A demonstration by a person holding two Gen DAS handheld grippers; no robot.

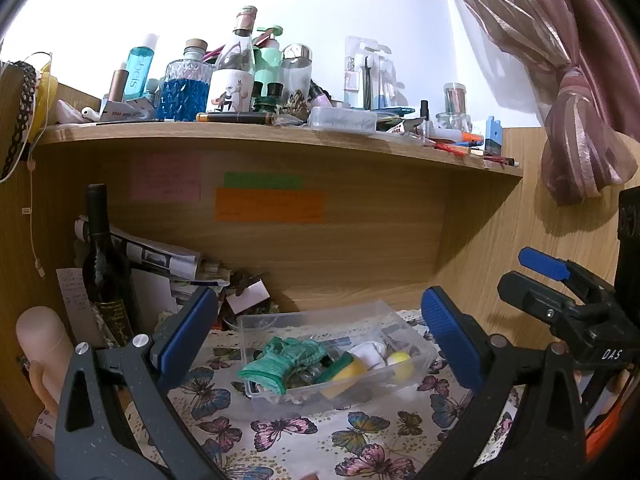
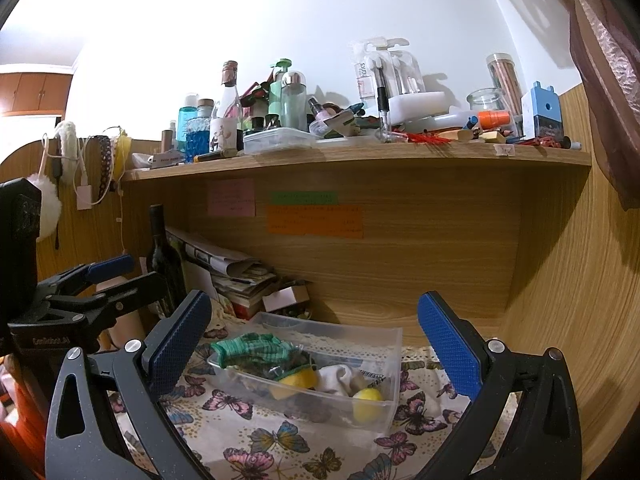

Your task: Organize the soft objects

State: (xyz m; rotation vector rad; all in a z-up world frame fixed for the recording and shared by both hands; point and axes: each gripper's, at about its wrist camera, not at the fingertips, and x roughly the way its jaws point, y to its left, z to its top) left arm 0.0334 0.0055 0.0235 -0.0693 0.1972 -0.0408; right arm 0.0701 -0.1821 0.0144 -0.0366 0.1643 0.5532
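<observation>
My left tongs point(image 1: 318, 332) stand wide open with nothing between the blue pads, touching nothing; they hang above the butterfly-print cloth point(image 1: 280, 432) on the counter, pointed at the clear plastic bin point(image 1: 416, 364). My right tongs point(image 2: 314, 340) are spread just as wide and empty too, facing the same bin point(image 2: 394, 380) from the other side.

In the bin lies a green knitted piece point(image 1: 288, 354), draped toward its left end, with a white soft thing point(image 1: 368, 354) and two yellow pieces point(image 1: 400, 362) toward the right. From the right view the green knit point(image 2: 252, 348) hangs over the bin's near-left rim.

Behind the bin, a dark wine bottle point(image 1: 104, 264) stands upright at the left beside a pile of papers point(image 1: 176, 260). Coloured notes point(image 1: 268, 204) are stuck on the wooden back panel. The shelf point(image 1: 256, 136) above is crowded with bottles and jars.
</observation>
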